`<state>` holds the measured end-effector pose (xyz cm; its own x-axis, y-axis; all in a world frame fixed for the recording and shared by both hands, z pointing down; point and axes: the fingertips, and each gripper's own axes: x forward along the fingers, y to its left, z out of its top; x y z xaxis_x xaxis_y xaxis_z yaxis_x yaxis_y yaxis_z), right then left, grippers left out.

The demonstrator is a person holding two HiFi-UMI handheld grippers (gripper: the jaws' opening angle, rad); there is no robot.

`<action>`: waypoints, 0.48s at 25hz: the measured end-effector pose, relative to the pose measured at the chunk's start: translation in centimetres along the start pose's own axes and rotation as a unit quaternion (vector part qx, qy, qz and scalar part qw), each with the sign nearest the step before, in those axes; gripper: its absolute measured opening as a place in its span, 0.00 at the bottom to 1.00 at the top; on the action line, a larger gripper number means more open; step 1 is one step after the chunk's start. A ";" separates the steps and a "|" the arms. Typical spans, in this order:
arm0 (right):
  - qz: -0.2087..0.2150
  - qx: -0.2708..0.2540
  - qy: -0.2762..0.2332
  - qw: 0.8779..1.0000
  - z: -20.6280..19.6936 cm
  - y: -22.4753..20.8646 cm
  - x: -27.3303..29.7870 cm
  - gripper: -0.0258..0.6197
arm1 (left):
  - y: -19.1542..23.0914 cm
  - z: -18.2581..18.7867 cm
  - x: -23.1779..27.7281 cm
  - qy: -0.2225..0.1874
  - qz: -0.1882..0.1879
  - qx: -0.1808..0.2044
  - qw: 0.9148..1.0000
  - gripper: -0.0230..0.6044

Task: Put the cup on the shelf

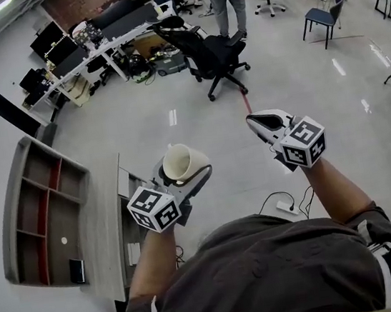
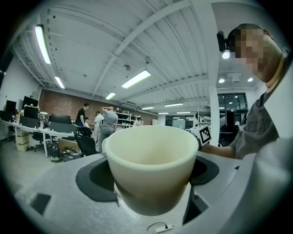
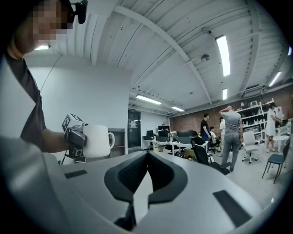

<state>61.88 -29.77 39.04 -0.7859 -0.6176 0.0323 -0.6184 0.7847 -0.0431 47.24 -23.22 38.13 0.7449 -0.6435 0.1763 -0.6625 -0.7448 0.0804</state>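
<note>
Cup (image 1: 184, 162) gripped in left claw (image 1: 188, 179); right claw (image 1: 261, 121) closed, holding nothing; shelf (image 1: 43, 209) off to left.

The head view looks steeply down from above the person's shoulders onto the left gripper (image 1: 178, 178), the right gripper (image 1: 266, 121) and the floor (image 1: 303, 100). Both gripper views face slightly upward across the room, the left one very near the cup (image 2: 149, 167). All three share the far office chair (image 1: 214, 55).
</note>
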 end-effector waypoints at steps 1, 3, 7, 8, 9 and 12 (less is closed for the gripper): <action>0.003 -0.003 0.003 1.000 0.2 0.6 1.1 0.03 | 0.9 0.2 -0.7 -0.004 0.002 -0.001 1.000 0.71; 0.005 -0.013 0.009 1.000 0.7 1.9 3.7 0.03 | 3.3 0.4 -2.5 -0.015 0.002 -0.004 1.000 0.71; 0.002 -0.032 0.015 0.999 0.5 6.0 11.2 0.03 | 10.2 -1.3 -7.8 -0.034 -0.007 -0.004 0.999 0.71; 0.000 -0.035 0.016 0.999 0.0 7.5 13.6 0.03 | 12.4 -2.1 -9.6 -0.037 -0.009 -0.002 0.999 0.71; -0.001 -0.035 0.016 0.999 -0.5 9.2 16.1 0.03 | 14.6 -3.1 -11.6 -0.037 -0.011 0.002 0.999 0.71; -0.004 -0.025 0.005 1.000 -1.4 15.2 24.5 0.03 | 22.0 -5.5 -18.6 -0.028 -0.013 0.013 0.999 0.71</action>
<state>33.23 -32.85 40.52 -0.7801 -0.6242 0.0415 -0.6245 0.7810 0.0078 18.37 -26.71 41.99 0.7654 -0.6323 0.1197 -0.6412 -0.7651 0.0586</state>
